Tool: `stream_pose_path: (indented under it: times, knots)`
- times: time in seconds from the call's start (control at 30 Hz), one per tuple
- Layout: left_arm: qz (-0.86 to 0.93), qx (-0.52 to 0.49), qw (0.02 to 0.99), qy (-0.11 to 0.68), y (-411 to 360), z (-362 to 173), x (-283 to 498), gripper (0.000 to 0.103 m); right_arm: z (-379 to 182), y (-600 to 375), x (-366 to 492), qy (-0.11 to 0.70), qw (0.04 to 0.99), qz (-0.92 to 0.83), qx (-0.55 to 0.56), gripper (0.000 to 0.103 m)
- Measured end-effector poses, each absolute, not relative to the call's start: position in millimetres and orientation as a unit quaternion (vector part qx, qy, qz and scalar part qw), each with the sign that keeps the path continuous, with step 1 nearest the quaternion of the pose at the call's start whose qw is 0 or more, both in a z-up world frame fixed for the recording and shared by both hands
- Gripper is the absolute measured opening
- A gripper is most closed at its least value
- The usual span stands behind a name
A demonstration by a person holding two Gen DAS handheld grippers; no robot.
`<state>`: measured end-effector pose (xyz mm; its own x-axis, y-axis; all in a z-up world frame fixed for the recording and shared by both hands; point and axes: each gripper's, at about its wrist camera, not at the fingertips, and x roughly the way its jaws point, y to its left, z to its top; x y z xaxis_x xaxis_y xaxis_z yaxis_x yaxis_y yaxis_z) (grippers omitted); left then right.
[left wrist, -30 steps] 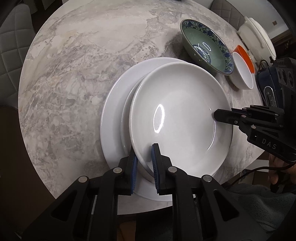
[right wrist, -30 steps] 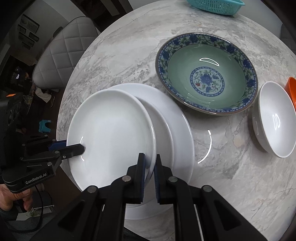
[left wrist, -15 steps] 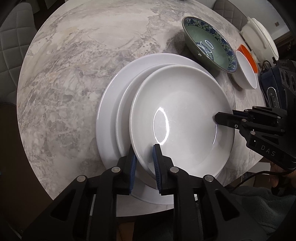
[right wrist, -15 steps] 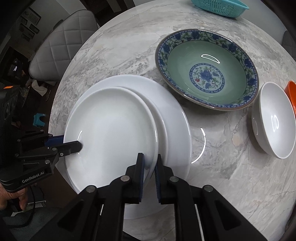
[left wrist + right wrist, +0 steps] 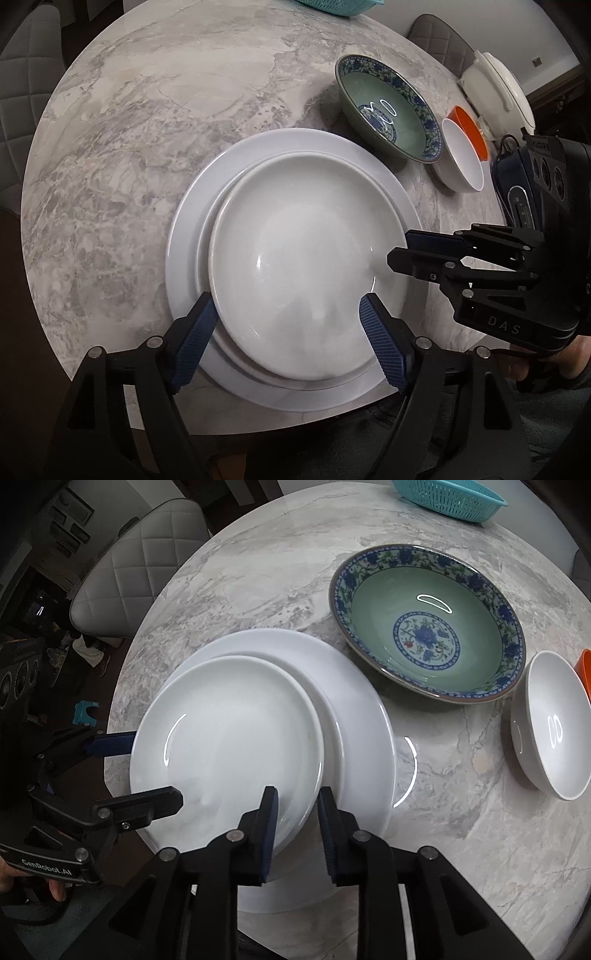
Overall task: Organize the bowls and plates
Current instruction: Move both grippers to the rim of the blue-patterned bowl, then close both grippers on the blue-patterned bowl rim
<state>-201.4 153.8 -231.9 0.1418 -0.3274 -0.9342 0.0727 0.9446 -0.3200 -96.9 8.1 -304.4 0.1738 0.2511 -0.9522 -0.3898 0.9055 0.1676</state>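
A smaller white plate (image 5: 306, 258) (image 5: 229, 738) lies nested on a large white plate (image 5: 192, 236) (image 5: 362, 731) near the front edge of the marble table. My left gripper (image 5: 288, 332) (image 5: 136, 771) straddles the small plate's near rim. Its jaws are opening wide and the pads stand clear of the rim. My right gripper (image 5: 297, 801) (image 5: 402, 247) sits at the opposite rim, jaws opening a little, with the rim between the pads and a gap showing. A green bowl with a blue floral rim (image 5: 388, 110) (image 5: 424, 627) stands beyond the plates.
A small white bowl (image 5: 463, 162) (image 5: 550, 723) and an orange bowl (image 5: 471, 129) (image 5: 583, 668) sit right of the green bowl. A white lidded pot (image 5: 498, 96) is behind them, a teal basket (image 5: 450, 498) at the far edge. A grey quilted chair (image 5: 129, 572) stands by the table (image 5: 147, 110).
Both grippers were shut on the small plate's rim and have opened, the left wide, the right slightly. The small plate has settled flat and more centred on the large plate.
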Motion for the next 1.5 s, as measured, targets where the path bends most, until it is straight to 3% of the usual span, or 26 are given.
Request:
stream_pose_path:
  times: [0.13,0.47,0.7,0.9,0.93,1.23,1.5]
  knots:
    - [-0.129,-0.105,0.756,0.633,163,-221,-201,0.086,-295,5,-99,0.592,0.775,0.213,-0.053,0.046]
    - [-0.168,-0.177,0.762,0.600,174,-175,-165,0.086,-250,-47,-98,0.542,0.814,0.206,0.032,0.048]
    - [-0.199,-0.078,0.786,0.580,134,-150,-62,0.086,-214,-119,-51,0.517,0.819,0.176,0.176,0.048]
    - [-0.196,-0.052,0.761,0.616,97,-189,-13,0.084,-202,-128,16,0.539,0.810,0.186,0.138,0.043]
    - [-0.197,-0.060,0.754,0.623,95,-198,-9,0.084,-205,-128,25,0.549,0.805,0.187,0.127,0.039]
    - [-0.191,-0.080,0.734,0.647,82,-239,-1,0.083,-247,-123,74,0.615,0.761,0.195,0.071,0.038]
    - [-0.183,-0.062,0.724,0.662,67,-259,7,0.068,-274,-121,85,0.650,0.733,0.192,0.063,0.038]
